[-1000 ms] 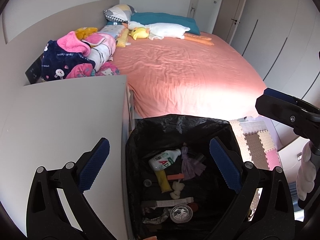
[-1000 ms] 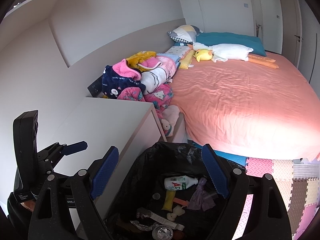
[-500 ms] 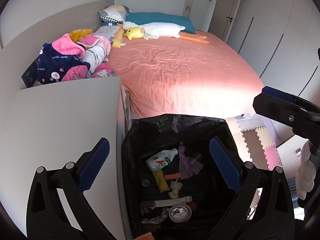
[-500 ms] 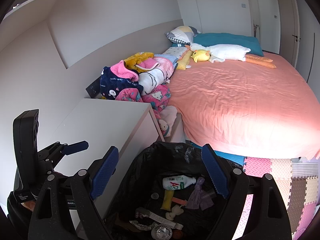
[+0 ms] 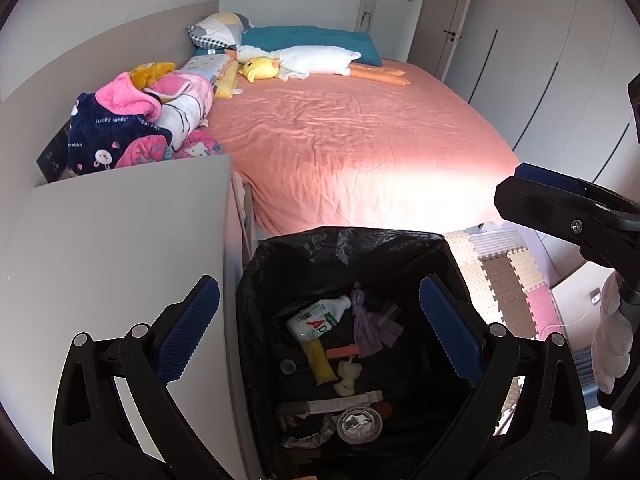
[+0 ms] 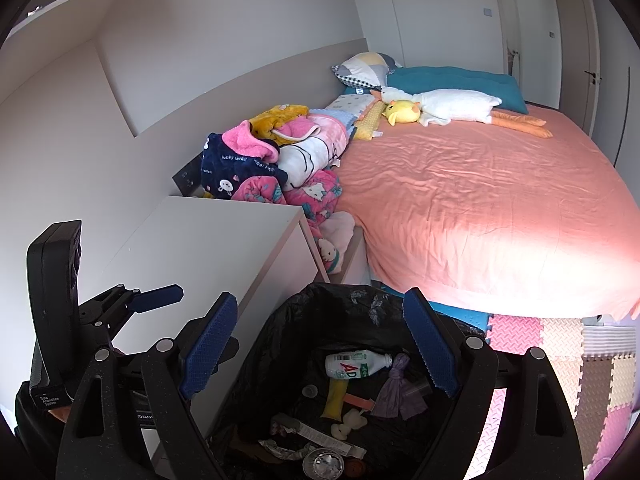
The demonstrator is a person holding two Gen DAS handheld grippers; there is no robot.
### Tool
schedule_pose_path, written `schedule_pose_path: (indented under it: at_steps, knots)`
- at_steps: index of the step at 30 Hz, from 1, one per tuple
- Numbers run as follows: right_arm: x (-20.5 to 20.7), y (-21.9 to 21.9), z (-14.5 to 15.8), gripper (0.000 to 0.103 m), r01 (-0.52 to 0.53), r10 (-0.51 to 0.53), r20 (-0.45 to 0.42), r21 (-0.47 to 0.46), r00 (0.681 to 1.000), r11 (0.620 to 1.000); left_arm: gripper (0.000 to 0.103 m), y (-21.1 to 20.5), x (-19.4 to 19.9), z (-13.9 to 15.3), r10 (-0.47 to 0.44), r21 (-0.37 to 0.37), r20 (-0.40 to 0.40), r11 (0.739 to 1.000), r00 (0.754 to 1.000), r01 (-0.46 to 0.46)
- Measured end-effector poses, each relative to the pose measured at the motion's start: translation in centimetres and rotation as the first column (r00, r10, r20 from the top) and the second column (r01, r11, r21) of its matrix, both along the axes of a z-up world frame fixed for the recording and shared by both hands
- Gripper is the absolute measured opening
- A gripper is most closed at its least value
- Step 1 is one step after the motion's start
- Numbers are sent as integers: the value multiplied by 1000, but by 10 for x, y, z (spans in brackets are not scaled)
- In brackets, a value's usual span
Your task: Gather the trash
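So both grippers, left gripper [image 5: 316, 336] and right gripper [image 6: 320, 344], hang spread wide and empty right over the trash bin [image 5: 452, 264]. Bottle [image 5: 318, 318] and wrappers sit inside it. Looks like a between-pickups pause; next means finding more trash beyond it, toward the bed [image 5: 360, 148].

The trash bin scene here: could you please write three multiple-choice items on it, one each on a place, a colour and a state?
1. Where does the white bottle lie?
A. on the bed
B. in the black-lined trash bin
C. on the white cabinet

2. What colour is the bed sheet?
A. green
B. grey
C. salmon pink

3. How are both grippers?
A. open and empty
B. shut on a bottle
C. shut on cloth

Answers: B, the bottle rests among the trash inside the bin; C, the sheet is pink; A, the left gripper and right gripper hold their fingers wide apart with nothing between them.
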State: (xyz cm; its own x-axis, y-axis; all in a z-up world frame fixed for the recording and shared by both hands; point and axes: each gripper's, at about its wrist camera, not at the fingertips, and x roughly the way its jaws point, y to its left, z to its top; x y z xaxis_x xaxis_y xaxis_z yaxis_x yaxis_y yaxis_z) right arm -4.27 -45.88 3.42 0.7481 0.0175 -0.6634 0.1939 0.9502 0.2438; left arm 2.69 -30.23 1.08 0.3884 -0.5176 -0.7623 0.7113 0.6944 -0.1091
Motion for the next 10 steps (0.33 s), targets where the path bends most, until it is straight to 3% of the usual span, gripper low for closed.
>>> schedule_pose_path:
  at_steps: [10]
  knots:
    - [-2, -2, 1, 85, 2, -2, 3, -1, 1000, 1000, 97, -2, -2, 0, -10, 6, 15, 1000, 1000, 9]
